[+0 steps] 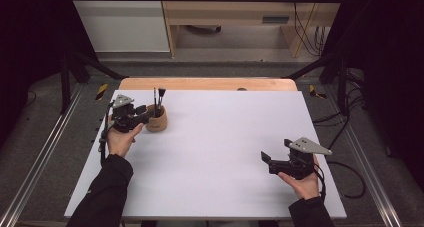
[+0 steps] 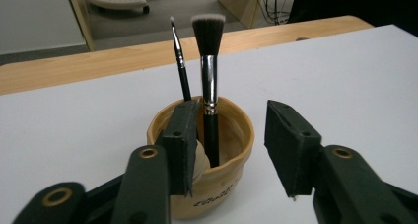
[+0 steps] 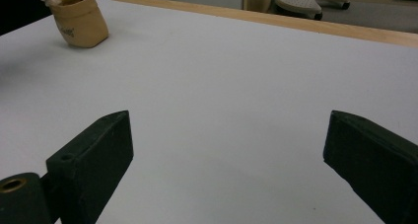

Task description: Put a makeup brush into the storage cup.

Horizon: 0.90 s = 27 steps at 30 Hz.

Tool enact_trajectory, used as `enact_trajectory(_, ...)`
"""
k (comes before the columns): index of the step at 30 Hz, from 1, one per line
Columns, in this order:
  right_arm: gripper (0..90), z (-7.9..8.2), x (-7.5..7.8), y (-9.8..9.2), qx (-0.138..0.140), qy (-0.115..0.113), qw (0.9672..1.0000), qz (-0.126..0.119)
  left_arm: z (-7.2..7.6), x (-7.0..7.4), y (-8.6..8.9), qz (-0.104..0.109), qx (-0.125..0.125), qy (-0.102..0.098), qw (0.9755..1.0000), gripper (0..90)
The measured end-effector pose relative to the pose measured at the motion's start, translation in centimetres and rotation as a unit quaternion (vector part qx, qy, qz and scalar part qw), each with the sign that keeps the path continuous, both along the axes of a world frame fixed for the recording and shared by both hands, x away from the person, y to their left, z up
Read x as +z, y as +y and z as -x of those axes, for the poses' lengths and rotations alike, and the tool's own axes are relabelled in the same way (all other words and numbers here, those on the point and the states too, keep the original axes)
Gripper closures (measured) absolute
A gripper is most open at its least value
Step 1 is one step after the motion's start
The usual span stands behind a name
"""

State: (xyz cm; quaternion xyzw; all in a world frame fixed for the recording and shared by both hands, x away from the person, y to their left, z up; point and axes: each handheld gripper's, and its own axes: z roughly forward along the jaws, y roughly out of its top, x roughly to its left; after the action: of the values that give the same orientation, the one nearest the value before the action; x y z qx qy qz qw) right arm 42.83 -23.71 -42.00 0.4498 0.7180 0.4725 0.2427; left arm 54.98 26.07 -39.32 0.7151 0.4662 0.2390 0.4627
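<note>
At the far left of the white worktop (image 1: 215, 152), the left hand-held gripper (image 1: 145, 113) sits released against the tan, soft-sided round pot (image 1: 157, 121), one jaw inside its rim and one outside. The left gripper view shows a thin black liner brush (image 2: 181, 61) and a thick flat-topped black brush with a silver collar (image 2: 210, 81) standing upright in it. Well apart at the near right, the right hand-held gripper (image 1: 266, 159) is spread wide over bare worktop, its own view catching the pot far off.

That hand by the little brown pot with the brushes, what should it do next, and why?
Probably draw the left gripper back from the tan pot. Its jaws stand apart: one hangs over the rim, the other is outside the wall, and they press on nothing. The big brush and thin brush stand in the pot unheld, so that job looks done.
</note>
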Motion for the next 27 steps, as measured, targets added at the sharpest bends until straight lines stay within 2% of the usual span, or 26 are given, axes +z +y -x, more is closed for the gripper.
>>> enact_trajectory(3, 5.5, 0.0, 0.0, 0.0, 0.001, -0.002, 1.0, 0.0, 1.1, 0.4, 0.2, 0.007, -0.008, -0.018, 0.9998, 50.4)
enact_trajectory(7, 5.3, 0.1, 0.2, 0.1, 0.003, -0.004, 1.0, -0.002, 2.4, 0.7, 0.3, 0.02, -0.021, -0.031, 0.9991, 46.1)
enact_trajectory(14, 5.1, 0.2, 0.3, 0.0, 0.006, -0.008, 0.9999, -0.004, 4.8, 0.5, 0.5, 0.029, -0.041, -0.043, 0.9978, 38.4)
enact_trajectory(21, 4.9, 0.3, 0.4, 0.1, 0.011, -0.012, 0.9999, -0.006, 7.1, 0.2, 0.6, 0.028, -0.057, -0.055, 0.9965, 33.1)
enact_trajectory(27, 4.9, 0.3, 0.4, 0.0, 0.013, -0.014, 0.9998, -0.006, 8.4, 0.1, 0.6, 0.027, -0.068, -0.057, 0.9957, 27.7)
